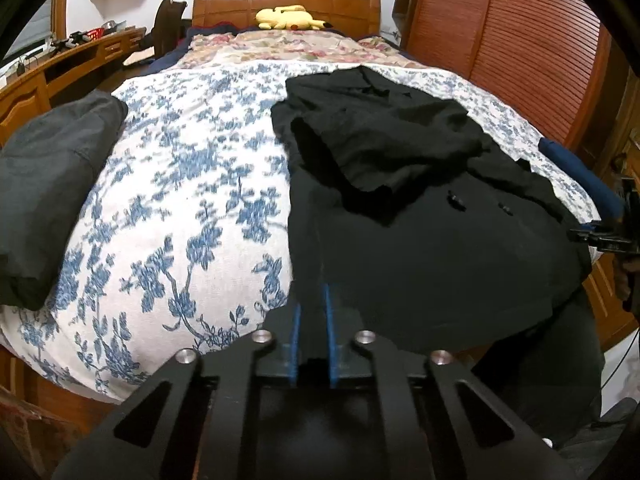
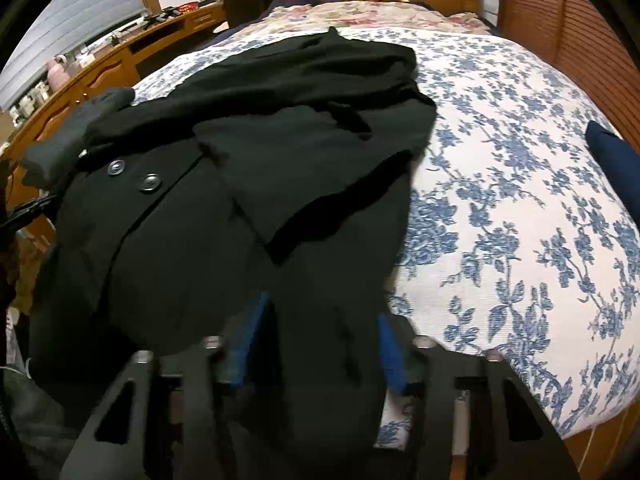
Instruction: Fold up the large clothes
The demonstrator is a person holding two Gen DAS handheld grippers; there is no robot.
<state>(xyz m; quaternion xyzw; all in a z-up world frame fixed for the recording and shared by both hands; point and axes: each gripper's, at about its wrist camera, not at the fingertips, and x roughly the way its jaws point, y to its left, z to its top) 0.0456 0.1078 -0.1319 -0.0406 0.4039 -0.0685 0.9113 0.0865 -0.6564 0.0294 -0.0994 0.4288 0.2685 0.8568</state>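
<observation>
A large black coat (image 1: 420, 208) with two buttons lies on the bed, its sleeves folded over the body. It also shows in the right wrist view (image 2: 248, 168). My left gripper (image 1: 312, 300) is at the coat's near left hem, its blue pads (image 1: 330, 320) close together on the fabric edge. My right gripper (image 2: 320, 320) is at the coat's near right hem, jaws wide apart, with black fabric lying between its blue pads (image 2: 388, 344). The right gripper also shows at the right edge of the left wrist view (image 1: 600, 236).
The bed has a white and blue floral sheet (image 1: 180, 200). A folded dark grey garment (image 1: 52, 184) lies at its left edge. A yellow plush toy (image 1: 288, 18) sits by the wooden headboard. A wooden desk (image 1: 60, 68) stands left, a slatted wardrobe (image 1: 520, 40) right.
</observation>
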